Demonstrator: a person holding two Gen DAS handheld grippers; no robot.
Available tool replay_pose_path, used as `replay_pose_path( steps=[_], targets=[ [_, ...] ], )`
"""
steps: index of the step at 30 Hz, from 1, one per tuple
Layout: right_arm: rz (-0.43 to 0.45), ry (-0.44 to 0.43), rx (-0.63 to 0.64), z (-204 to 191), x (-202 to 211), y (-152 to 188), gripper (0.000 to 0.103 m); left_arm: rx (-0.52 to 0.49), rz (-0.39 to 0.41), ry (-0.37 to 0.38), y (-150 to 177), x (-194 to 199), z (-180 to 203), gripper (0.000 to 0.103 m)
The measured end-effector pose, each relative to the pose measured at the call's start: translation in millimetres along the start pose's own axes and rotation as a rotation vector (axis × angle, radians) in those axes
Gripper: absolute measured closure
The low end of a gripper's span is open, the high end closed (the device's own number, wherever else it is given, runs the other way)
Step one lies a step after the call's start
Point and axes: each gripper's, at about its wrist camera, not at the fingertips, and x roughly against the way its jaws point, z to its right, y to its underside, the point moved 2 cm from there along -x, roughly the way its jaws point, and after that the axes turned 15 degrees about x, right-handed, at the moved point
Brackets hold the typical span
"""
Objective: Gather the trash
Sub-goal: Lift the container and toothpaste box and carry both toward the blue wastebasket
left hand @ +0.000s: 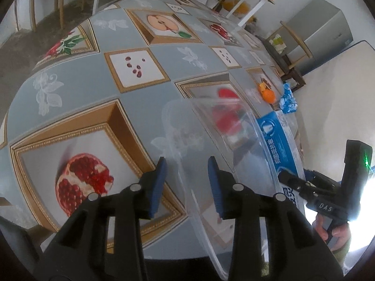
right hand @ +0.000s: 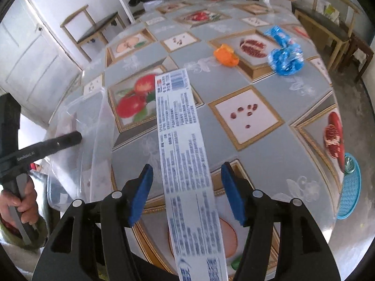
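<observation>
A long toothpaste box (right hand: 182,140), white with blue print, runs lengthwise between the fingers of my right gripper (right hand: 186,166). That gripper is open, with a gap on each side of the box. I cannot tell whether the box's near end rests on anything. In the left wrist view the box (left hand: 274,140) lies by the right wall of a clear plastic bin (left hand: 211,126). My left gripper (left hand: 187,171) is open and straddles the bin's thin rim without pressing it. An orange peel (right hand: 226,55) and a crumpled blue wrapper (right hand: 284,56) lie further back on the table.
The table carries a grey-blue cloth with fruit pictures (right hand: 246,117). A blue round mat with a glass (right hand: 350,187) sits at its right edge. Wooden chairs (right hand: 93,28) stand beyond the far side. A person's hand (right hand: 25,201) holds the left gripper's handle.
</observation>
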Motion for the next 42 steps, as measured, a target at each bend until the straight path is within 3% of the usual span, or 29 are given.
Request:
replay_pose_path(
  steps=[4,10,14,42],
  targets=[
    [-0.02,0.002,0.007,-4,-5,-2,0.051,-0.004,0.01,-0.027,-1,-2,-1,0.086],
    [-0.035,0.026,0.005,-4,-8,-2,0.063,-0.009,0.02,-0.034,0,-1,-3,0.098],
    [-0.033,0.023,-0.01,-4,-8,-2,0.068,-0.021,0.034,-0.026,3,2,-2,0.1],
    [0.063,0.03,-0.057,-3,17,-1,0.069,-0.116,0.147,-0.031,17,43,20,0.101]
  ],
)
